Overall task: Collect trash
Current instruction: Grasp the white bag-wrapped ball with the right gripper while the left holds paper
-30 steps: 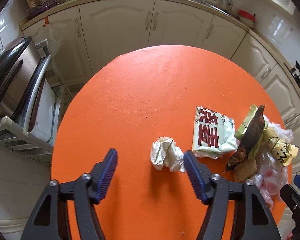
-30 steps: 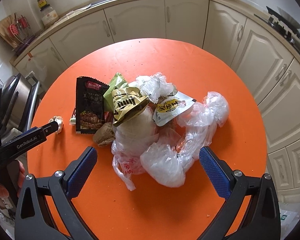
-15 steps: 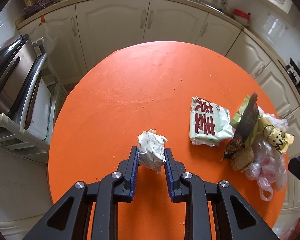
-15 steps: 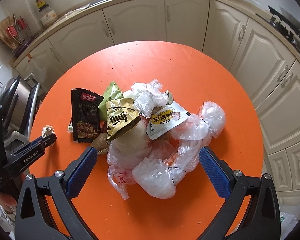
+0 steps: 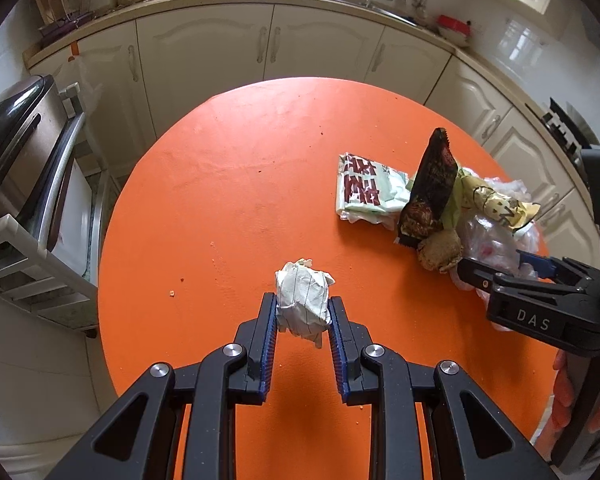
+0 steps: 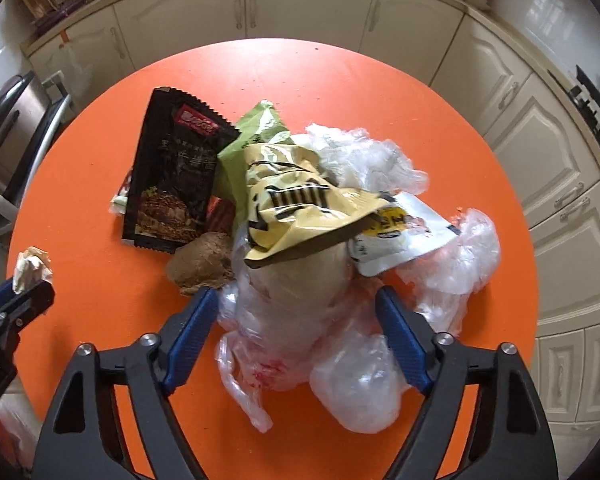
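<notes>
My left gripper (image 5: pixel 302 312) is shut on a crumpled white paper ball (image 5: pixel 302 303) and holds it above the round orange table (image 5: pixel 228 184); the ball also shows at the left of the right wrist view (image 6: pixel 31 265). A heap of trash lies on the table: a black snack packet (image 6: pixel 176 176), a yellow wrapper (image 6: pixel 296 208), a brown lump (image 6: pixel 200 264) and clear plastic bags (image 6: pixel 300 312). A white and red packet (image 5: pixel 366 190) lies beside the heap. My right gripper (image 6: pixel 298 302) is open, its jaws on either side of the plastic bags.
Cream kitchen cabinets (image 5: pixel 268 44) curve around behind the table. A steel appliance on a white rack (image 5: pixel 16 152) stands to the left of the table. A stove (image 6: pixel 596 108) is at the right. Small crumbs (image 5: pixel 173 293) lie on the table.
My left gripper closed on the paper ball and lifted it. My right gripper moved forward and down, and its jaws narrowed around the plastic bags.
</notes>
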Demonstrator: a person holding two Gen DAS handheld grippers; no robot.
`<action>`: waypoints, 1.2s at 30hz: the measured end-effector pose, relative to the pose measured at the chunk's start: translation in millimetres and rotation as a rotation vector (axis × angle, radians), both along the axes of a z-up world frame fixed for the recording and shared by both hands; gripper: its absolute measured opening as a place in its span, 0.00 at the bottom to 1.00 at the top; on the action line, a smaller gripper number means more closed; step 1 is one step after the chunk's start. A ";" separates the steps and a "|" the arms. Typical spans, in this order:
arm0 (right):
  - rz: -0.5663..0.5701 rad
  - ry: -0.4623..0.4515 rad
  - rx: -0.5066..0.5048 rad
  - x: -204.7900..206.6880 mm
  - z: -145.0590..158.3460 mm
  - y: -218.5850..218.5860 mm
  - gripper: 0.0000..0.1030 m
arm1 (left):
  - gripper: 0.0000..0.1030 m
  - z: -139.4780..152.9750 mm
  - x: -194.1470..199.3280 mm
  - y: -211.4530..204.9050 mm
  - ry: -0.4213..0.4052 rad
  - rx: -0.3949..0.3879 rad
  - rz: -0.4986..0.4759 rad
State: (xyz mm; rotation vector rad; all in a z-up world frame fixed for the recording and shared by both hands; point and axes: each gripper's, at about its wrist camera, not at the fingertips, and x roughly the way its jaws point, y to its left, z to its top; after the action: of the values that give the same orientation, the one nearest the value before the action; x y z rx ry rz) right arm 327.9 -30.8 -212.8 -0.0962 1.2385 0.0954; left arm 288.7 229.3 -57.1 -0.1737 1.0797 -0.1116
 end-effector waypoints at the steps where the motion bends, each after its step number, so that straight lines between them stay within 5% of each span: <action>1: 0.001 0.006 0.023 -0.7 0.6 -0.9 0.62 | 0.20 -0.7 -1.1 -1.0 0.005 -0.001 0.002; 7: 0.011 0.009 0.208 -38.3 24.8 -19.0 0.50 | 0.20 -3.1 -10.0 -3.3 0.019 -0.006 0.009; 14: 0.044 -0.007 0.249 -103.5 44.5 -22.9 0.50 | 0.20 0.9 -33.5 -7.6 0.010 -0.020 -0.006; 19: -0.031 0.028 0.175 -134.0 23.6 -23.5 0.66 | 0.20 3.3 -53.5 -14.5 0.001 -0.027 -0.035; 21: -0.067 0.031 0.148 -137.3 16.2 -26.4 0.85 | 0.20 4.8 -60.6 -19.7 -0.007 -0.024 -0.040; 31: -0.131 -0.030 0.067 -116.1 -6.2 -7.3 0.89 | 0.20 1.4 -72.3 -34.3 0.005 -0.021 -0.070; 34: -0.124 -0.052 0.049 -113.6 -14.9 -0.1 0.84 | 0.20 -0.2 -71.6 -35.4 0.009 -0.020 -0.067; 36: -0.130 -0.069 0.050 -117.4 -11.2 -3.9 0.55 | 0.20 -0.4 -70.8 -37.6 0.010 -0.019 -0.068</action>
State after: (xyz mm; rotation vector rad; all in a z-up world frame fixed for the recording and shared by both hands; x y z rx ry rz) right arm 210.5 -34.8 -224.0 0.0239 1.1697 0.0097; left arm 217.9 191.7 -57.5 -0.1554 1.0954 -0.1822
